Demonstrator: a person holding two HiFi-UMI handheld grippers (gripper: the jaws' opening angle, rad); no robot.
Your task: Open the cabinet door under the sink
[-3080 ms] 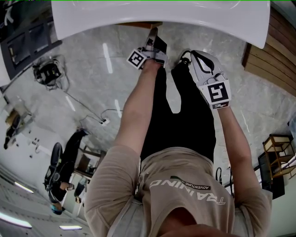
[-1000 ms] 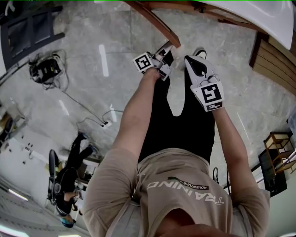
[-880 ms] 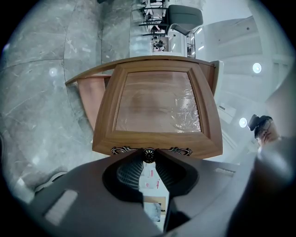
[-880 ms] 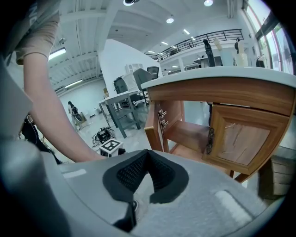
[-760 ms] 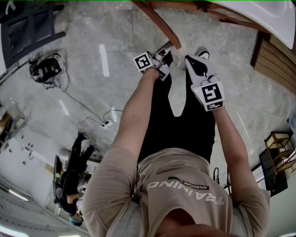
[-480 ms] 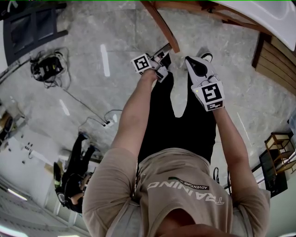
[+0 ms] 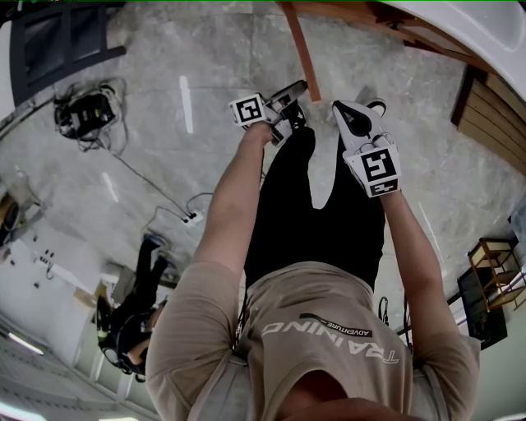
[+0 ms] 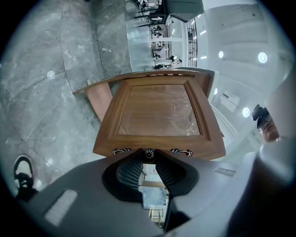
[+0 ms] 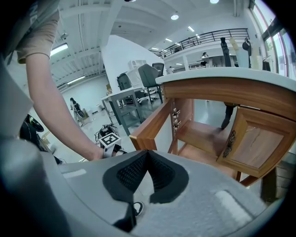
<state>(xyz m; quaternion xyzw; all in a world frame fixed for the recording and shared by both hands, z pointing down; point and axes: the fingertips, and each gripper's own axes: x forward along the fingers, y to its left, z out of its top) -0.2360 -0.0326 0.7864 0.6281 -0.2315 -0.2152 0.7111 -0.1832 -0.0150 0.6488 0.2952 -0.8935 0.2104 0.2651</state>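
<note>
Left claw [image 8: 149, 160] pinches the little round metal knob [image 8: 149, 153] on the smooth brown wooden cabinet door [image 8: 157, 111], which stands swung well out from under the white sink [image 7: 477, 25]. I think my job is nearly done. Right claw [image 9: 147, 159] is squeezed together on nothing, out in front of the sink.

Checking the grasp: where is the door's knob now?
In the left gripper view, the knob sits centred on the door edge nearest the camera, pinched by the left gripper.

The door [image 8: 159, 111] before the left tongs [image 8: 149, 159]
Its knob [image 8: 149, 153] sits between their tips; the right tongs [image 9: 147, 155] hang just right of the door.
</note>
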